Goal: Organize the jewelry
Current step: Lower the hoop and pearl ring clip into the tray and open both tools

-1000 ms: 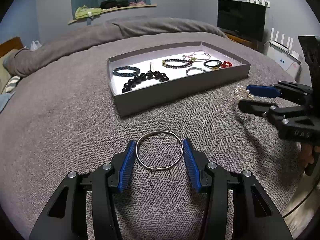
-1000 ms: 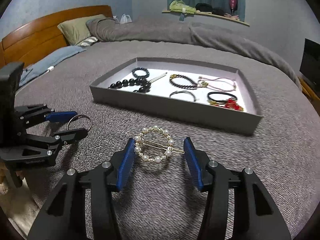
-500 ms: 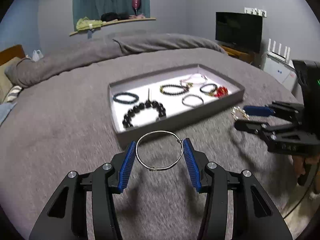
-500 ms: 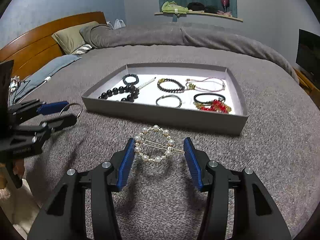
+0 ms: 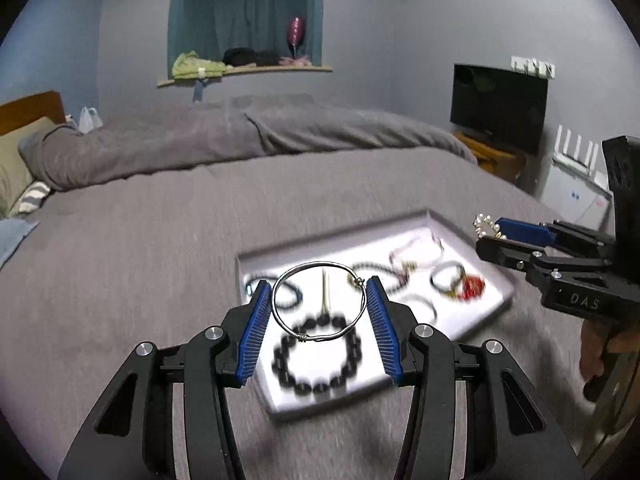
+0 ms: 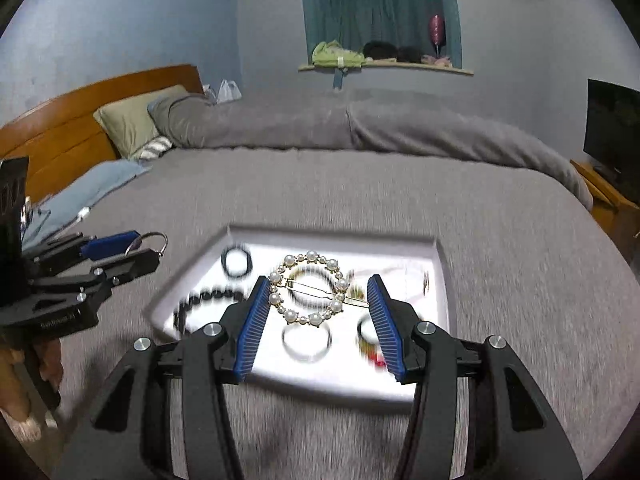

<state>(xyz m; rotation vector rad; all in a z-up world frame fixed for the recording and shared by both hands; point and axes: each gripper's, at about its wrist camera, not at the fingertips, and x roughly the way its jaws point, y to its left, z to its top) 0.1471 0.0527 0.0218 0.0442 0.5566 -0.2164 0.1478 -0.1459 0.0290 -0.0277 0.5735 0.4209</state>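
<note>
My left gripper (image 5: 319,308) is shut on a thin silver wire bangle (image 5: 303,336), which spans the gap between the blue pads and hangs in the air over the near left part of the tray. The grey tray (image 5: 340,235) with a white floor holds several bracelets, among them a black bead bracelet (image 5: 280,358). My right gripper (image 6: 316,300) is shut on a round pearl hair clip (image 6: 311,256), held above the tray (image 6: 332,236). Each gripper shows in the other's view: the right gripper (image 5: 492,236) at the right, the left gripper (image 6: 132,250) at the left.
The tray lies on a bed with a grey cover (image 5: 140,260). A rolled grey duvet (image 6: 360,128), pillows (image 6: 132,120) and a wooden headboard (image 6: 60,120) are at the far side. A dark screen (image 5: 498,108) stands at the right. A hand (image 6: 20,392) grips the left handle.
Both grippers rose off the bed cover with their pieces and moved forward, so the bangle and the pearl clip now hang over the tray. The tray looks blurred from the motion.
</note>
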